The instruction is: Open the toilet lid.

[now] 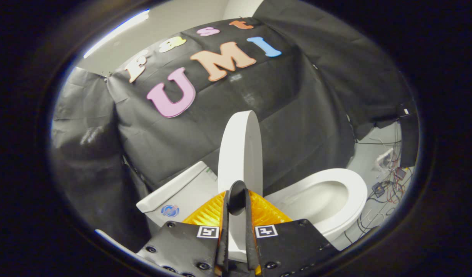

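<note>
While the toilet lid (240,150) stands raised and nearly upright, this entry records the task as largely done, by judgement from how things lie

Item, toilet lid: white, seen edge-on, rising from between the fingers toward the black cloth wall (290,100) behind it; its lower edge runs down into the narrow gap between the fingers

Item, gripper (237,202): fingers drawn close together with the lid's thin edge between them; they appear to pinch it, though actual contact of both pads cannot be confirmed

Item, toilet seat (353,192): white, down, ring uncovered, to the right of the lid; bowl (320,200) open to view inside it

Item, toilet tank (174,192): white, to the left of the lid, against the cloth

Item, cables and small electronics (386,184): on the floor beyond the seat, well apart from the gripper

Remaining, by judgement: tip the lid back to rest near the tank, then part the fingers and let go
</note>
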